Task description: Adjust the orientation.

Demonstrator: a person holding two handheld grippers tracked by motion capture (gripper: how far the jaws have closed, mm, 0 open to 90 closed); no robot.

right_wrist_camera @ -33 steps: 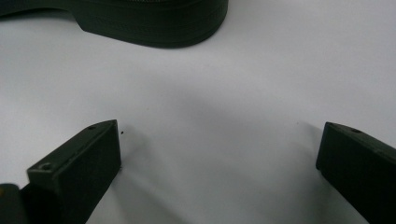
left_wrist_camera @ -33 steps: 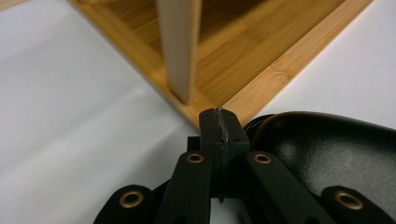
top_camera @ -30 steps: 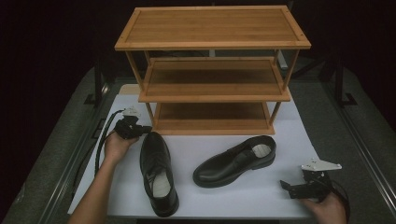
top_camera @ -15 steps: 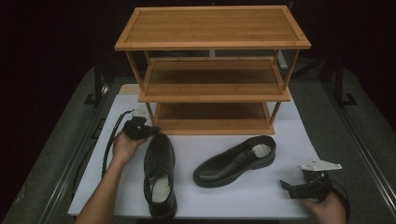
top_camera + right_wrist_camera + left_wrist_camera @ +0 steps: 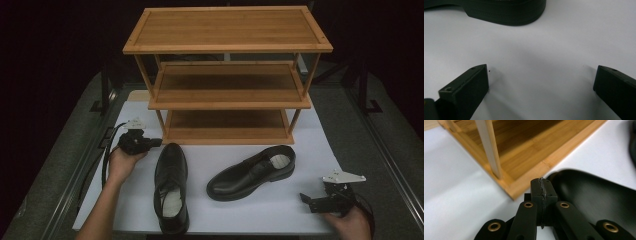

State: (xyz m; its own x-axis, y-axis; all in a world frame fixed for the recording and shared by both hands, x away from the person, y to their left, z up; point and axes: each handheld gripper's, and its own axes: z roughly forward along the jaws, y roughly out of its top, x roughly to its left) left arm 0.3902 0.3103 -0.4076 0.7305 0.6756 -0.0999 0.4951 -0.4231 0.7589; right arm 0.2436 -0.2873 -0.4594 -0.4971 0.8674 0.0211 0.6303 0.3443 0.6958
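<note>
Item: two black leather shoes, one bamboo rack, two hand-held tools. Left shoe [image 5: 171, 187] lies lower centre-left of the high view, toe toward the rack, heel at the sheet's near edge. Right shoe [image 5: 252, 172] lies centre, slanted, toe lower left, heel upper right. Both are apart from each other and off the rack. Three-tier rack [image 5: 227, 75] occupies the upper middle of the frame, all shelves bare, open side facing the shoes, presumably so that they can go in from the front. Left tool [image 5: 150, 143], left of centre, has its jaws closed flat together with nothing between them; its tip sits just beside the left shoe's toe, close to the rack's lower left post. In the left gripper view the closed tips [image 5: 543, 191] meet over the black toe, with the rack's bottom shelf corner behind; whether they touch the leather cannot quite be told. A closed tip there suits nudging or aligning the shoe rather than lifting it. Right tool [image 5: 309, 202], lower right, rests low with jaws wide apart and empty, parked clear of the right shoe's heel. Surface: white sheet [image 5: 320, 150] over a grey desk [image 5: 65, 165]. Surroundings: dark, unlit.
</note>
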